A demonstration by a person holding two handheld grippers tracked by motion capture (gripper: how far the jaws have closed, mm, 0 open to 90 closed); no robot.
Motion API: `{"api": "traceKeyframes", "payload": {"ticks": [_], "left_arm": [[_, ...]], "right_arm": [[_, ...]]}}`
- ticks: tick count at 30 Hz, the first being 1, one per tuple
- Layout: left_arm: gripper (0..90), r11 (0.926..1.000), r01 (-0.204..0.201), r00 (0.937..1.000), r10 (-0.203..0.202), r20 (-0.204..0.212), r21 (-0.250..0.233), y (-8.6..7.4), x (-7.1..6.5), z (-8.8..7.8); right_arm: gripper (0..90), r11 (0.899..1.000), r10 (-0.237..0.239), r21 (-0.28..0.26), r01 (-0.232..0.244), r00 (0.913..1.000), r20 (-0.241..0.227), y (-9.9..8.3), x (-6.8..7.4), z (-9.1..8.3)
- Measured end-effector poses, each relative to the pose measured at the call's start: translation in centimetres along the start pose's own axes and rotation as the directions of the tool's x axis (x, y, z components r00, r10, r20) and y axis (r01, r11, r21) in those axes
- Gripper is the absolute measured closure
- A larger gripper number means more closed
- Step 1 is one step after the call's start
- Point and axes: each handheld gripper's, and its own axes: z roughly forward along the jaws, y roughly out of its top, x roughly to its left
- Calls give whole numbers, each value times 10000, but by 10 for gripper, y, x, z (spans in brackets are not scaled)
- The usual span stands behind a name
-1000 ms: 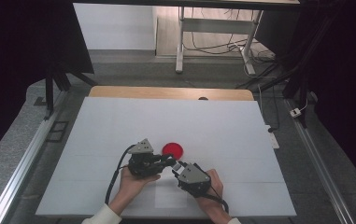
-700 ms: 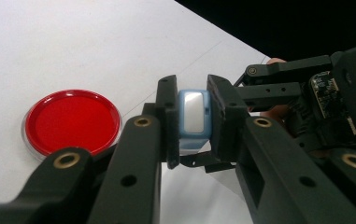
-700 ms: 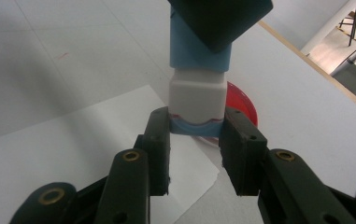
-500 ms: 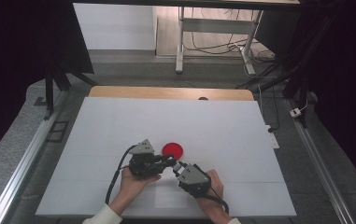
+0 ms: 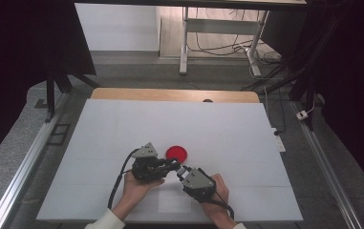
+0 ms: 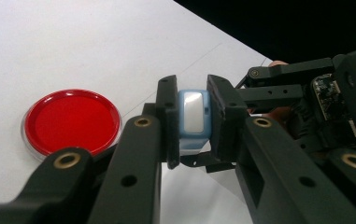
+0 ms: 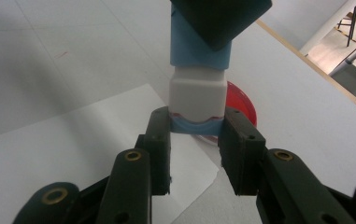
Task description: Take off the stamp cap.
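Red dish [image 6: 72, 120]: glossy clear-rimmed plastic; blue-and-white block [image 7: 198, 88]: smooth matt plastic (glossy face panel in left gripper view); table [image 5: 122, 124]: matt white, wood far edge.

White table [image 5: 122, 124], grey floor [image 5: 136, 71], dark surroundings

Small blue-and-white block [image 7: 198, 88], held off table, just beside red lid [image 5: 176, 152]

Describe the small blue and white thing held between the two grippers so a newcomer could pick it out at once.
Start at the white table and find the red round dish near its front middle. Just in front of the dish, the left gripper and the right gripper meet, both clamped on a small block-shaped object. It alone is light blue with a white section, and held off the table.
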Motion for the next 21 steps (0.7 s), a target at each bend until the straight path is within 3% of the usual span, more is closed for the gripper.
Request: {"api": "traceKeyframes", "payload": {"ticks": [6,21], "left_arm": [[759,9996,167,9998,-170,-134,-225,1,5,-7],[758,9995,211,9998,-212,-42,-252,1,4,-7]], "right_arm": [[648,9985,538,58,-538,9985,-21,-4,-4,1],[647,9985,542,-13,-542,9985,53,-5,-7,0]]}}
